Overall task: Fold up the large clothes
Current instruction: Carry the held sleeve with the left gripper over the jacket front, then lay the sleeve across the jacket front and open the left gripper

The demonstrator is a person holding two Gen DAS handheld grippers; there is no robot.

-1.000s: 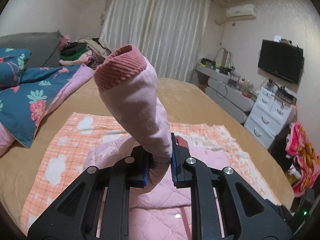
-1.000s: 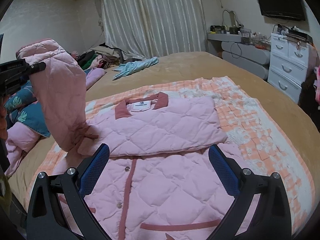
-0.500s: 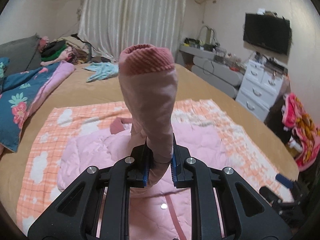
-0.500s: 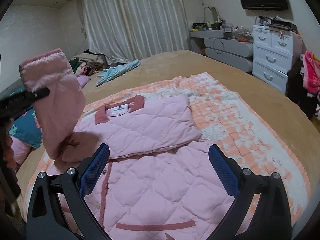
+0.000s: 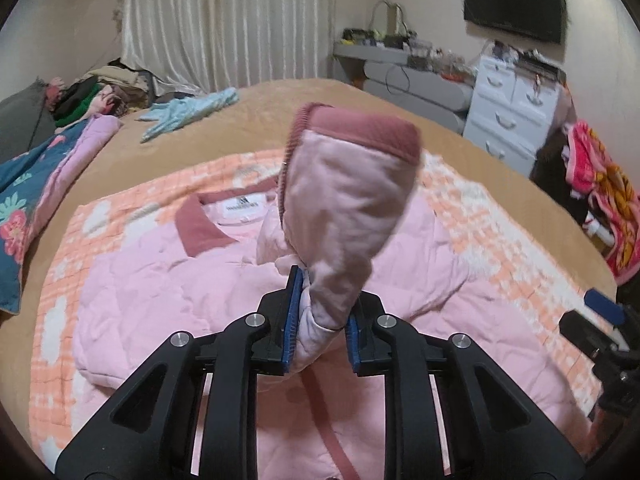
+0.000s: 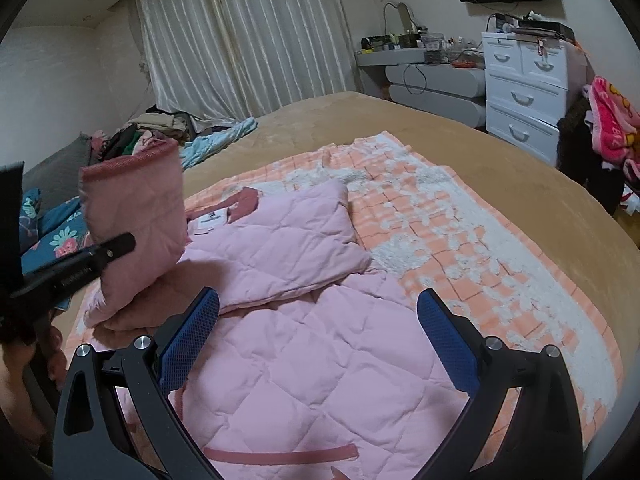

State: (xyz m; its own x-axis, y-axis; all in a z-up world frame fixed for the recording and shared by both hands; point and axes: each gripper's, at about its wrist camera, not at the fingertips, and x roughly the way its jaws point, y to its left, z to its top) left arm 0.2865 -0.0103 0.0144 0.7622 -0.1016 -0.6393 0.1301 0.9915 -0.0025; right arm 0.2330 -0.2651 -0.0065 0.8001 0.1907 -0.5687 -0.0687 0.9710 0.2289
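Pink quilted jacket (image 6: 320, 360) lies front-up on the orange checked blanket (image 6: 460, 248), which is spread on the tan bed (image 6: 400, 128), collar (image 5: 200, 228) at the far end. Right sleeve (image 6: 288, 240) looks already done — folded in across the chest, lying flat just below the collar. Left sleeve (image 5: 340, 216) is mid-fold: the left gripper (image 5: 320, 336) has its jaws clamped on the sleeve a little below the cuff (image 5: 360, 128), and the cuff end stands up in the air above the jacket's left chest, not yet laid down. Right gripper (image 6: 316, 344) hovers over the lower front of the jacket, jaws spread wide, holding nothing. By the look of it roughly a third to half done: one sleeve in, second sleeve lifted and over the body. Left to do, as a judgement — drop the left sleeve flat over the chest, release, then fold the hem end up toward the collar and flatten. Lower body with the snap placket (image 5: 324, 420) and pocket trim (image 6: 280, 456) is unfolded. Padded fabric is bulky, so the sleeve may spring back once let go.
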